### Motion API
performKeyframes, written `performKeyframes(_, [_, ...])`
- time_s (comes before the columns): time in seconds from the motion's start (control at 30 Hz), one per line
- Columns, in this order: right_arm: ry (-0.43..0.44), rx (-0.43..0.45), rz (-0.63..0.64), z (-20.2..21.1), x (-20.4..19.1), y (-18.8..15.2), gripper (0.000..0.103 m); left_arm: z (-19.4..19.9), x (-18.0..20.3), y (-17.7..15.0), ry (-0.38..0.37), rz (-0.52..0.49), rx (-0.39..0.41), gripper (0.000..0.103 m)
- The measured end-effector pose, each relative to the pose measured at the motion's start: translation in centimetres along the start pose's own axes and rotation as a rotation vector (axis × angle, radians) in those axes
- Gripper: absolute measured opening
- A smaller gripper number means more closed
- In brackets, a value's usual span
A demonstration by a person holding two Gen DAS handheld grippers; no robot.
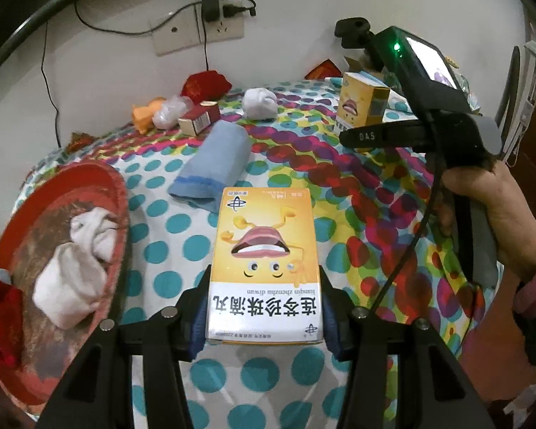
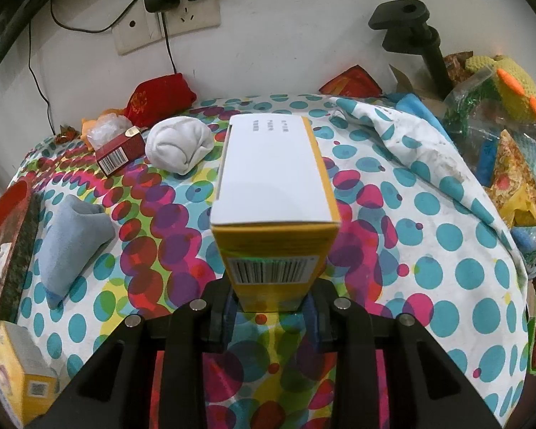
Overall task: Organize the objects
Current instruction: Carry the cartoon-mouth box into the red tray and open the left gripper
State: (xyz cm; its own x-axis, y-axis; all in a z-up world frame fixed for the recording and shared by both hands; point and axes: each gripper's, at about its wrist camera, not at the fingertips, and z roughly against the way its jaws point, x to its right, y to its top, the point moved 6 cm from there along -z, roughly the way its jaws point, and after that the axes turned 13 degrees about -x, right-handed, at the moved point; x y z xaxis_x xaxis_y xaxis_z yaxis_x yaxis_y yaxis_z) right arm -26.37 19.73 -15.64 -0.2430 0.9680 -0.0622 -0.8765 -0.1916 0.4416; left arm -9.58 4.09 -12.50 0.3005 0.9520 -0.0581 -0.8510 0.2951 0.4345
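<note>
The left hand-held gripper (image 1: 264, 307) has its jaws about half open, closed on the two long sides of a yellow cardboard medicine box with a cartoon mouth (image 1: 264, 261). It holds only the near end of the box, and the far end reaches out over the table with a dotted cloth (image 1: 182, 236). The right hand-held gripper (image 2: 271, 300) has its jaws nearly shut on the narrow near end of a second yellow cardboard box with a white upper face (image 2: 273, 178), which also sticks far forward above the cloth.

Both grips are short (the pads cover only a small part of each box), so I judge that a fast turn of the wrist can make a box pivot downward or slip out. The thin cardboard can also dent if the jaws press more.

The red round tray (image 1: 100, 186) at the left already carries white rolled socks (image 1: 75, 261). If the left box goes there, its free end can strike the tray rim. A light blue folded sock (image 1: 214, 164) lies just beyond the left box, and a low sweep can push it. In the left view the right gripper, held by a person's hand (image 1: 489, 207), is near, so the two boxes can collide when they come together.
</note>
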Motion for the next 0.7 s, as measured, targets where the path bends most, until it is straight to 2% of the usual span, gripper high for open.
performKeyframes(0.33, [-0.023,-0.003,0.01,0.0,-0.3,0.0,0.031,3.8,-3.6,-1.0,0.015,0.076,0.039,0.052])
performKeyframes(0.53, [-0.03,-0.004,0.014,0.0,-0.3,0.0,0.031,5.3,-8.6,-1.3,0.096,0.132,0.051,0.052])
performKeyframes(0.7, [-0.029,-0.003,0.013,0.0,-0.3,-0.1,0.031,5.5,-13.7,-1.8,0.11,0.219,0.029,0.052])
